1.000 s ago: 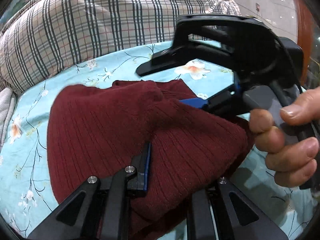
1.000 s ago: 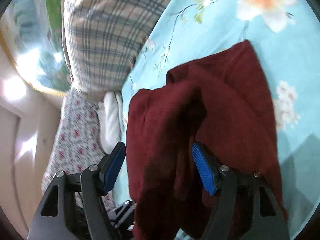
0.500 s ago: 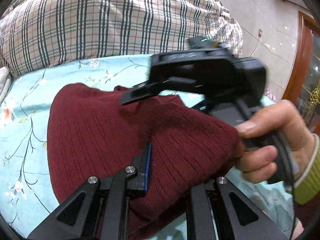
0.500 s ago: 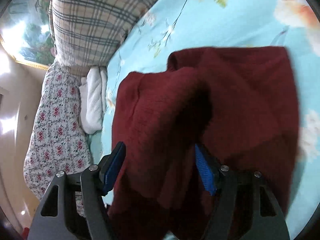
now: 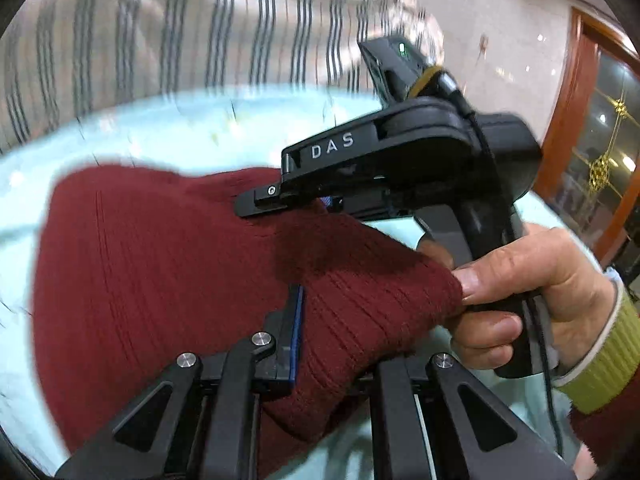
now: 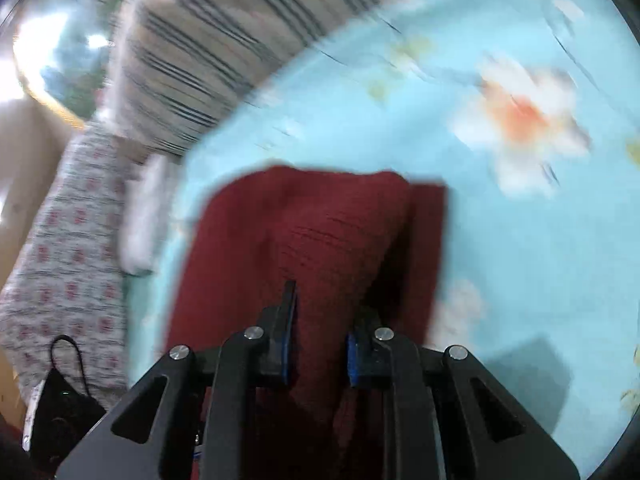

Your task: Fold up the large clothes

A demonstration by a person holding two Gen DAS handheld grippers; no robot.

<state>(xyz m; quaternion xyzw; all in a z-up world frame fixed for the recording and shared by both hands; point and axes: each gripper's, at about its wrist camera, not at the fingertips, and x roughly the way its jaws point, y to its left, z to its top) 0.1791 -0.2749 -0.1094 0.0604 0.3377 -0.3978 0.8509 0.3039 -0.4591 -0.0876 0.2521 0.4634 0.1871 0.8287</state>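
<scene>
One dark red sweater [image 5: 168,264] lies bunched on one light blue floral sheet [image 6: 520,260]. Left gripper [image 5: 332,332]: jaws nearly together, clamped on a thick fold of the knit; only one blue pad [image 5: 297,332] shows, the other hidden under cloth. Right gripper [image 6: 320,344]: jaws closing, a ridge of sweater between its two blue pads. One hand [image 5: 532,292] holds its handle. One plaid pillow [image 5: 160,32] lies beyond; one black mask [image 6: 60,396] lies at the sheet's edge.

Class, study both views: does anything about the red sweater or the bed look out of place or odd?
Nothing stands out. The red sweater lies bunched on the blue floral sheet, with fabric in both the left gripper and the closing right gripper, as expected mid-fold.
</scene>
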